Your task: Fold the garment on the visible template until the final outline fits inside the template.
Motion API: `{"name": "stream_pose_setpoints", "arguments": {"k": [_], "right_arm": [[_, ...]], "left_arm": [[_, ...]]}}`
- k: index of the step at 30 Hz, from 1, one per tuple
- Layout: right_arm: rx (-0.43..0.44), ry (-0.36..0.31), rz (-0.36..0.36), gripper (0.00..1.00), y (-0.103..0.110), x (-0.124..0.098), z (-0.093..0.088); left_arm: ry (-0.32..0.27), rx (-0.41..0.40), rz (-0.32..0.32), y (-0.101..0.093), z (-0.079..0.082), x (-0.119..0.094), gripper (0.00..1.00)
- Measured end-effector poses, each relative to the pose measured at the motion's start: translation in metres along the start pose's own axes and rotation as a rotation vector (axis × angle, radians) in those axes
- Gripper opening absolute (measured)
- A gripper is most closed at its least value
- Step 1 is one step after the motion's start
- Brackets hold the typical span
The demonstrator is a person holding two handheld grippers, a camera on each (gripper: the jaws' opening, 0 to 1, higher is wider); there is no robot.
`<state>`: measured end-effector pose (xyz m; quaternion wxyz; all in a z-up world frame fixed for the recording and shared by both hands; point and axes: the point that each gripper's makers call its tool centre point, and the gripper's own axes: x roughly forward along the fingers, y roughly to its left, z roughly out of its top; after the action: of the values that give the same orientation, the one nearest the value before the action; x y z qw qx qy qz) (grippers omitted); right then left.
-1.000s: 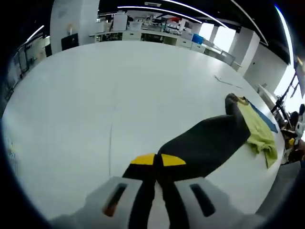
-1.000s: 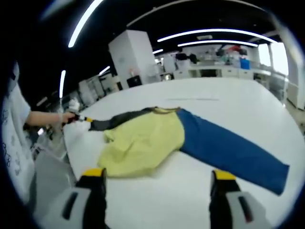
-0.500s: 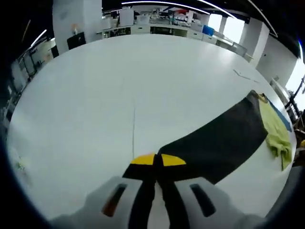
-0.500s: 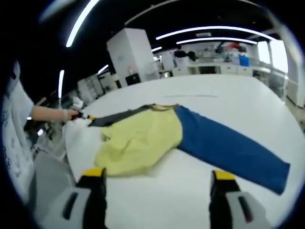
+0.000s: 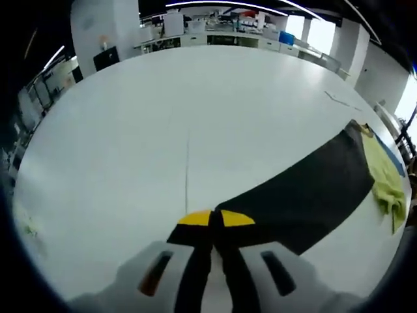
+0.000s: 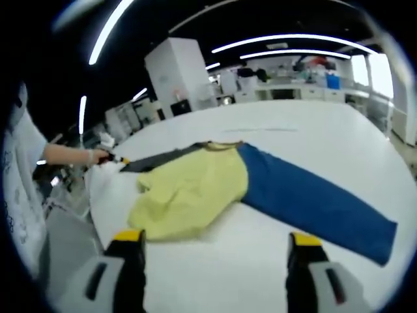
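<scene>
Lying flat, tricolour garment [image 6: 215, 189], sleeves outstretched

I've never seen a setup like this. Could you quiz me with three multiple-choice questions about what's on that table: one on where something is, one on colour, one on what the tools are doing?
1. Where does the garment lie?
A. on the white table
B. on the floor
C. on a chair

2. What colour is the sleeve nearest the right gripper?
A. red
B. blue
C. white

3. How is the left gripper?
A. wide open
B. shut on the dark sleeve
C. holding a cup

Answers: 1 A, it is spread over the tabletop. 2 B, the blue sleeve stretches out there. 3 B, its jaws pinch the sleeve's end.
</scene>
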<state>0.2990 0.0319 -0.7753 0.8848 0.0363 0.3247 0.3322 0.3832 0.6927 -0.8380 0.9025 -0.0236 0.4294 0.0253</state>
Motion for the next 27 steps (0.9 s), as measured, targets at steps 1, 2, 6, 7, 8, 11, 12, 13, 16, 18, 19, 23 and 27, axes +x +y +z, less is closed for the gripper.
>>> {"name": "stream_pose_setpoints", "arguments": {"k": [1, 2, 6, 7, 8, 11, 12, 13, 16, 18, 19, 23, 27], "right_arm": [[0.001, -0.002, 0.001, 0.90, 0.000, 0.000, 0.000], [0.003, -0.003, 0.002, 0.90, 0.001, 0.000, 0.001], [-0.001, -0.002, 0.004, 0.90, 0.003, 0.000, 0.001], [-0.001, -0.004, 0.005, 0.90, 0.004, 0.000, 0.002], [-0.003, -0.004, 0.004, 0.89, 0.004, 0.000, 0.002], [0.003, -0.016, 0.001, 0.90, 0.004, -0.001, 0.003], [0.005, -0.016, 0.001, 0.89, 0.005, -0.001, 0.002], [0.004, -0.014, 0.001, 0.90, 0.006, -0.002, 0.001], [0.004, -0.010, 0.000, 0.89, 0.006, -0.003, -0.001], [0.014, -0.014, -0.001, 0.90, 0.006, -0.003, -0.002], [0.019, -0.014, -0.003, 0.89, 0.007, -0.003, -0.002], [0.019, -0.030, -0.002, 0.89, 0.008, -0.001, 0.002], [0.016, -0.050, 0.007, 0.89, 0.013, 0.000, 0.008]], "left_arm": [[-0.005, -0.003, 0.002, 0.000, 0.000, 0.000, 0.02], [-0.010, -0.004, 0.000, 0.001, 0.000, 0.001, 0.02], [-0.028, -0.009, 0.024, 0.007, 0.001, 0.001, 0.07], [-0.036, -0.016, 0.037, 0.008, 0.001, -0.001, 0.09], [-0.045, -0.029, 0.055, 0.009, 0.000, -0.003, 0.11], [-0.084, -0.053, 0.099, 0.018, 0.000, -0.002, 0.19], [-0.078, -0.060, 0.098, 0.016, -0.005, -0.003, 0.24], [-0.136, -0.098, 0.141, 0.024, 0.002, -0.002, 0.27], [-0.120, -0.112, 0.131, 0.030, -0.002, -0.001, 0.36], [-0.132, -0.142, 0.150, 0.031, -0.005, -0.001, 0.49], [-0.130, -0.140, 0.146, 0.034, -0.007, 0.000, 0.56], [-0.133, -0.092, 0.128, 0.031, -0.007, -0.004, 0.67], [-0.186, -0.089, 0.091, 0.026, 0.003, -0.009, 0.70]]}}
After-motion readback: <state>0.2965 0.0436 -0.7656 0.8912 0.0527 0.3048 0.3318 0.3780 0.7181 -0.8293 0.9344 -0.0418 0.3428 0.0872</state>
